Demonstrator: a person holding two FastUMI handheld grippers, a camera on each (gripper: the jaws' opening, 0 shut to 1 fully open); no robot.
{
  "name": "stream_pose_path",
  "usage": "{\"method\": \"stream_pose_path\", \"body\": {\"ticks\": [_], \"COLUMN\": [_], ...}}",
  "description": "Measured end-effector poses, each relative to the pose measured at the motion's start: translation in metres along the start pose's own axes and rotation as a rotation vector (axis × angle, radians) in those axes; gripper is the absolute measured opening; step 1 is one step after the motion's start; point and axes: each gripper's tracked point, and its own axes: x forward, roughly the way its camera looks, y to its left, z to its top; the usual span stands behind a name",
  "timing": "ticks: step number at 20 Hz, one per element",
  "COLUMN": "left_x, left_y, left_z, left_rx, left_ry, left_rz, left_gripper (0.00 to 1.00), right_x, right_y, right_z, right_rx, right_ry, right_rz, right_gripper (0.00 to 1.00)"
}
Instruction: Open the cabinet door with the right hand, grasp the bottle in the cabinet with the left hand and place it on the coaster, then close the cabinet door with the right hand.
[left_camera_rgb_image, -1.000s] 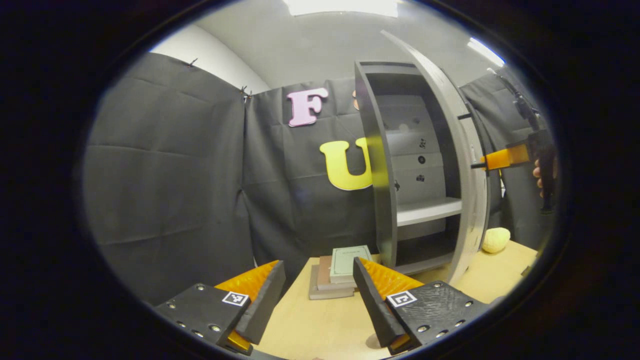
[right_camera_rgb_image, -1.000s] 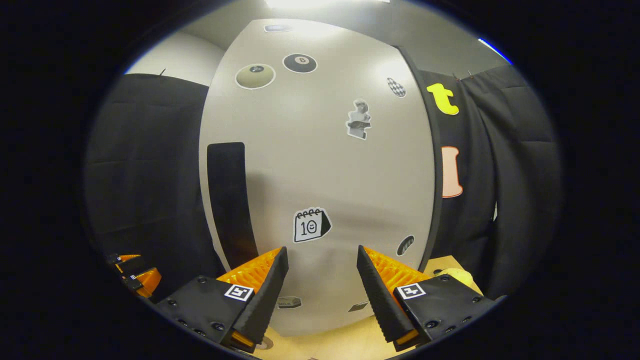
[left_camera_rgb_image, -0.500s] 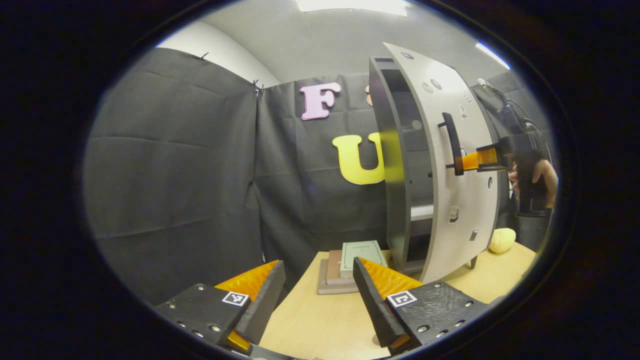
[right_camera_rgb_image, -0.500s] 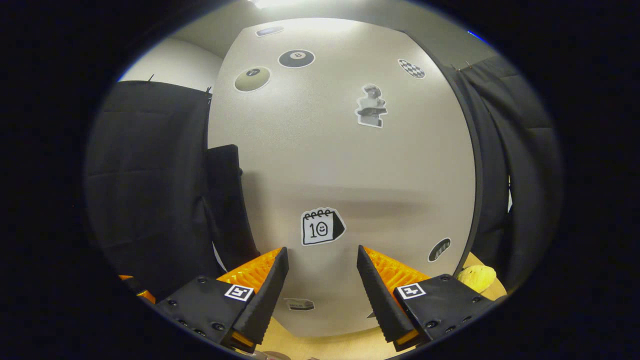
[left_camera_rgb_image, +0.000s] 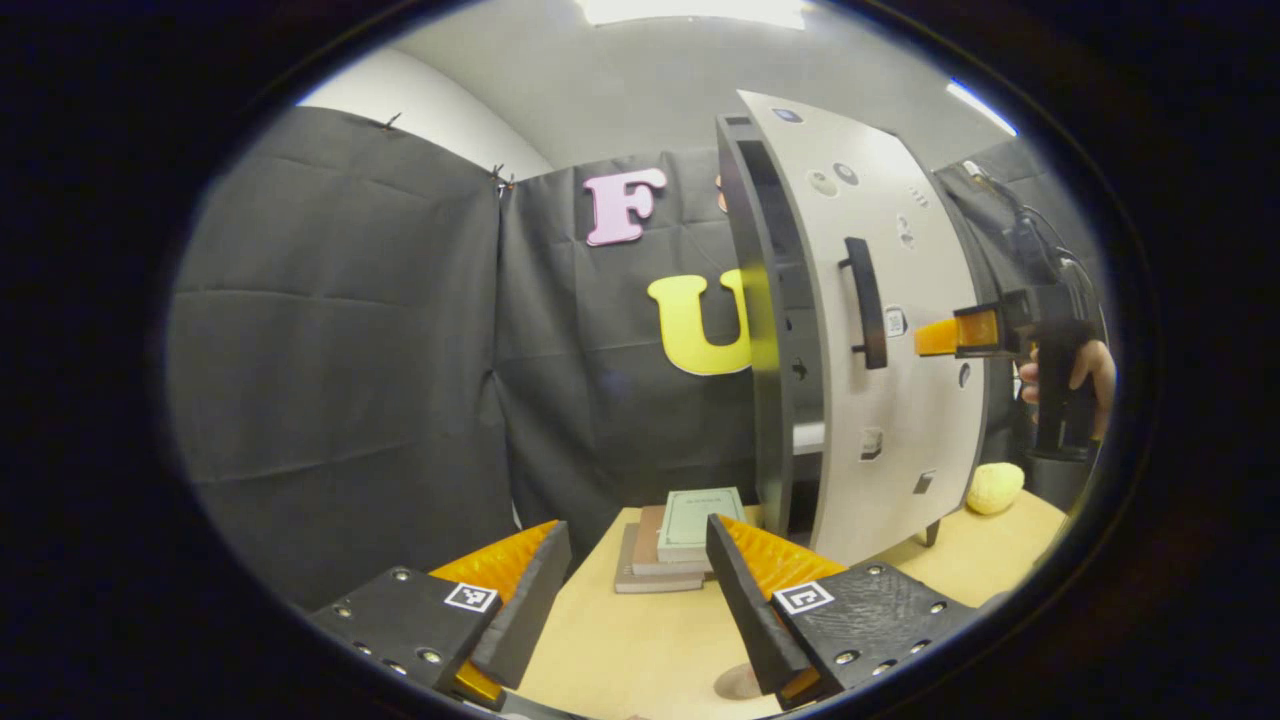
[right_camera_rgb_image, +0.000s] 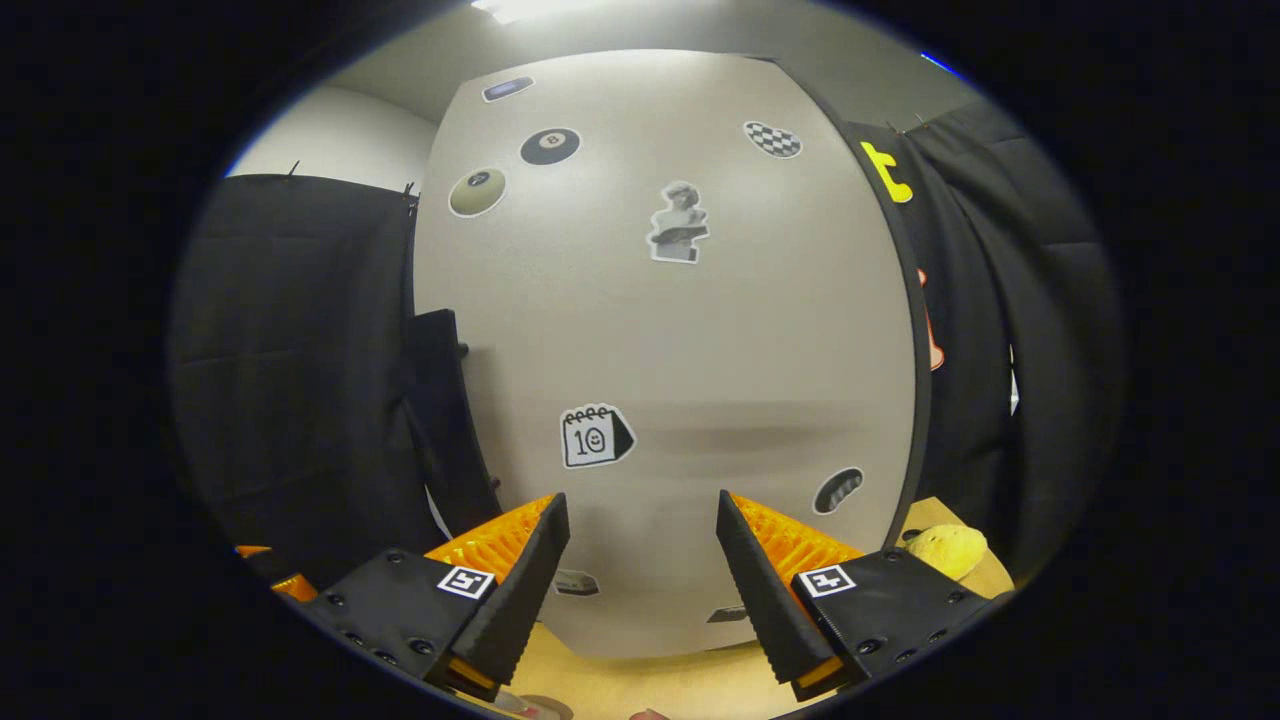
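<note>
In the left gripper view the grey cabinet (left_camera_rgb_image: 765, 330) stands on the wooden table, its pale door (left_camera_rgb_image: 900, 420) swung almost shut with a narrow gap left. The door's dark handle (left_camera_rgb_image: 866, 300) faces out. My right gripper (left_camera_rgb_image: 938, 338), held by a hand (left_camera_rgb_image: 1088, 366), is open with its tips at the door's face, just right of the handle. In the right gripper view the stickered door (right_camera_rgb_image: 720, 330) is close ahead of my open right gripper (right_camera_rgb_image: 640, 500), with the handle (right_camera_rgb_image: 440, 400) at its left edge. My left gripper (left_camera_rgb_image: 635, 530) hangs open and holds nothing, over the table's near side.
A stack of books (left_camera_rgb_image: 678, 538) lies on the table (left_camera_rgb_image: 620, 650) left of the cabinet. A yellow lumpy object (left_camera_rgb_image: 993, 487) sits at the cabinet's right. A round brownish disc (left_camera_rgb_image: 735, 682) peeks out by my left gripper's right finger. Black cloth walls surround the booth.
The cabinet door has swung from wide open to nearly shut, with my right gripper following against its outer face. My left gripper has stayed open and nearly still.
</note>
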Motion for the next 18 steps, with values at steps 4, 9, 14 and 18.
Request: {"method": "stream_pose_path", "body": {"ticks": [4,9,14,18], "left_x": [-0.002,-0.007,-0.009,-0.013], "left_y": [-0.056,-0.132,-0.191,-0.216], "left_z": [0.028,0.058,0.067,0.068], "left_rx": [0.016,0.013,0.002,-0.011], "left_ry": [-0.037,-0.068,-0.086,-0.083], "left_rz": [-0.037,-0.097,-0.125,-0.116], "left_gripper": [0.82,0.82,0.84,0.82], "right_x": [-0.048,-0.104,-0.154,-0.182], "right_y": [-0.042,-0.110,-0.177,-0.214], "right_z": [0.002,0.016,0.031,0.029], "right_rx": [-0.039,-0.096,-0.168,-0.187], "right_ry": [-0.013,-0.064,-0.121,-0.143], "right_rz": [-0.015,-0.071,-0.140,-0.175], "right_gripper": [0.92,0.98,0.98,0.98]}}
